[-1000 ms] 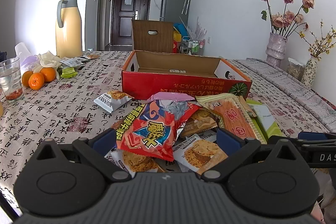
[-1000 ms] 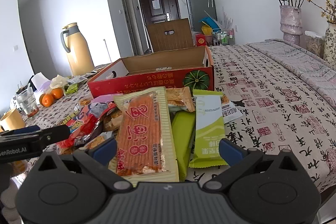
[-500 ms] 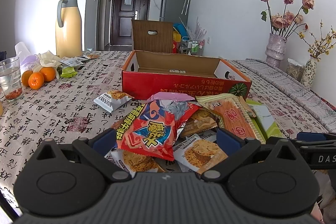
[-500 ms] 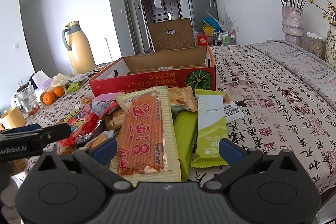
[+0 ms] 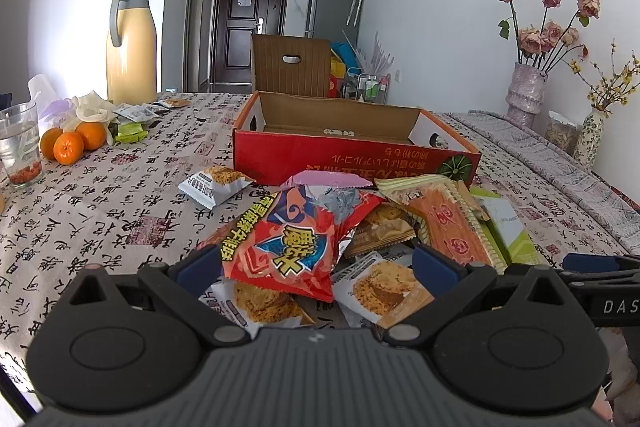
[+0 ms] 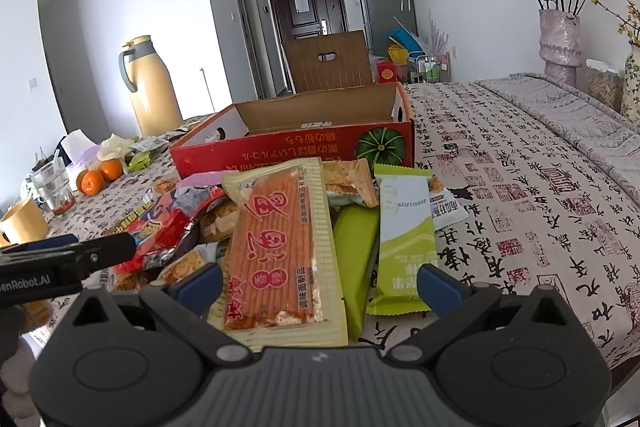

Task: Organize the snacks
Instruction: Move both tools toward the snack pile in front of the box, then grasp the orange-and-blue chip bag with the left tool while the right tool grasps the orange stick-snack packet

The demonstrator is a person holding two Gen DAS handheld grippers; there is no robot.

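Observation:
A heap of snack packets lies on the table in front of an open red cardboard box (image 5: 352, 155) (image 6: 296, 151), which looks empty inside. On top of the heap on its left side is a red chip bag (image 5: 292, 247) (image 6: 160, 227). My left gripper (image 5: 316, 265) is open just before it, fingers either side of its near end. A long orange wafer pack (image 6: 276, 247) (image 5: 452, 227) lies on the right side, with my right gripper (image 6: 320, 285) open around its near end. Beside it lie a green-and-white bar (image 6: 404, 227) and a plain green pack (image 6: 356, 259).
A lone cracker packet (image 5: 212, 183) sits left of the heap. Further left are oranges (image 5: 72, 143), a glass (image 5: 18, 143) and a yellow thermos (image 5: 130, 47). Vases with flowers (image 5: 528, 95) (image 6: 560, 39) stand at the right. A brown chair back (image 5: 290, 67) rises behind the box.
The right gripper has drifted slightly forward over the wafer pack. The left gripper and the snacks have stayed put.

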